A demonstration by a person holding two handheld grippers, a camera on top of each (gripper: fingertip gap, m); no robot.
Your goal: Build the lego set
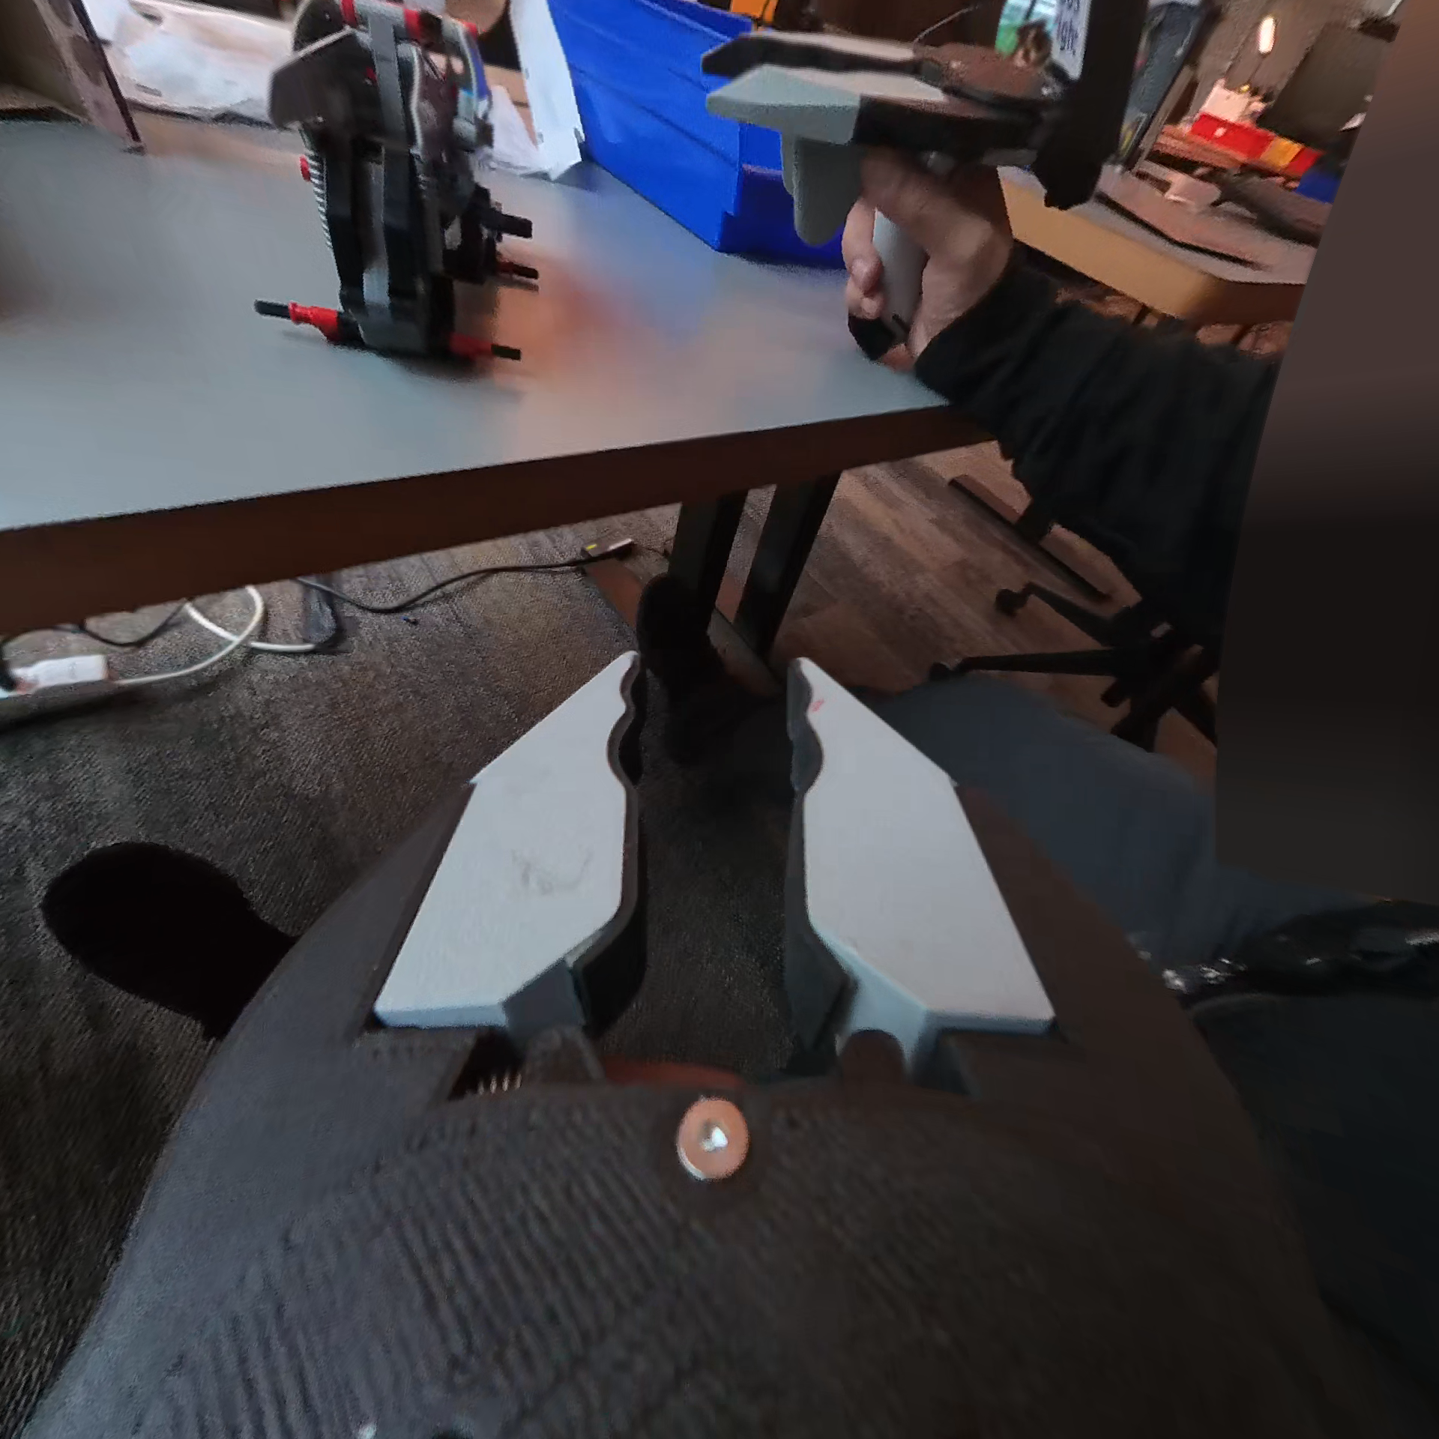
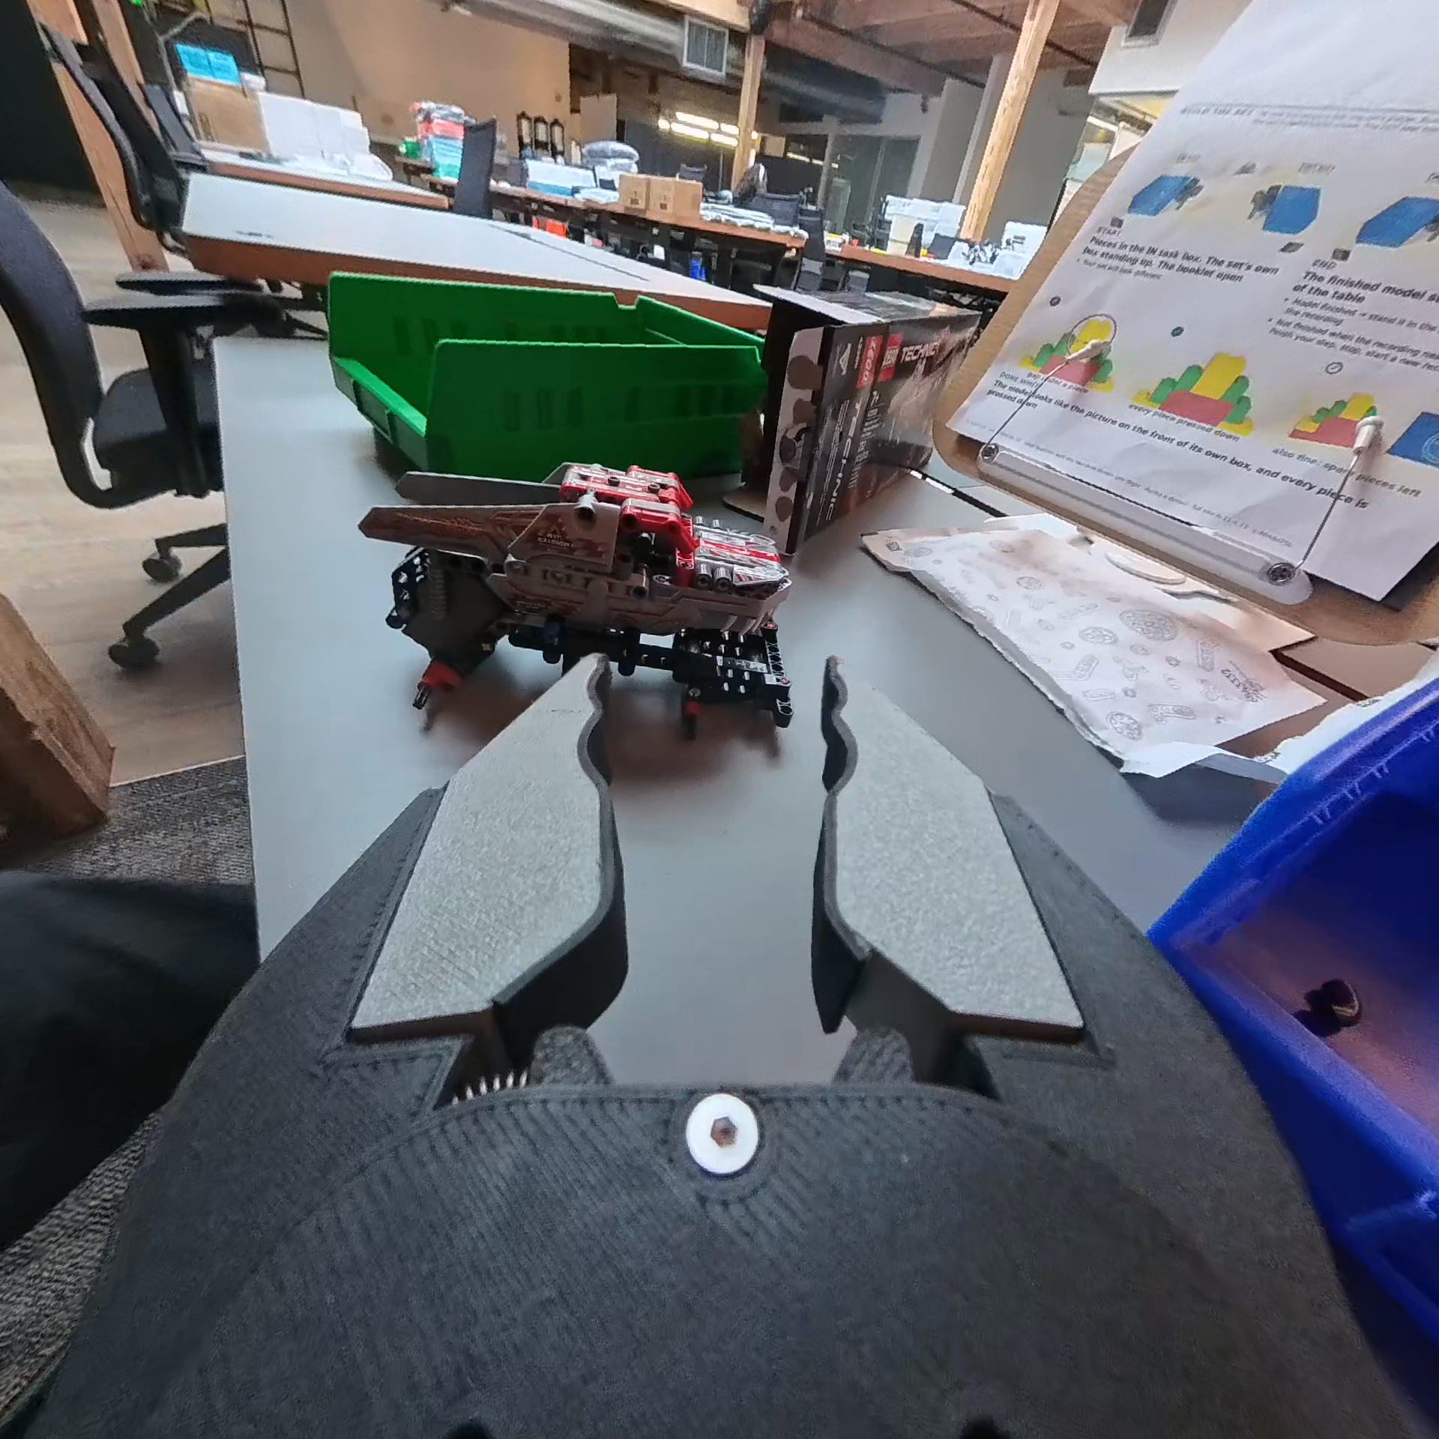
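One grey, red and black brick-built model (image 2: 584,576) stands on the grey bench (image 2: 311,623) between two bins (one green (image 2: 537,381), one blue (image 2: 1324,973)); left tool (image 1: 712,701) and right tool (image 2: 712,701) both gape, empty.

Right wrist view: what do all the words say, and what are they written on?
I will not copy writing out; here is what bears it.
White sheet on the right: printed lines, coloured pictures.
Dark box: a brand logo and lettering.
Paper bag: small print, too small.
Lego model: tiny stickers, unreadable.
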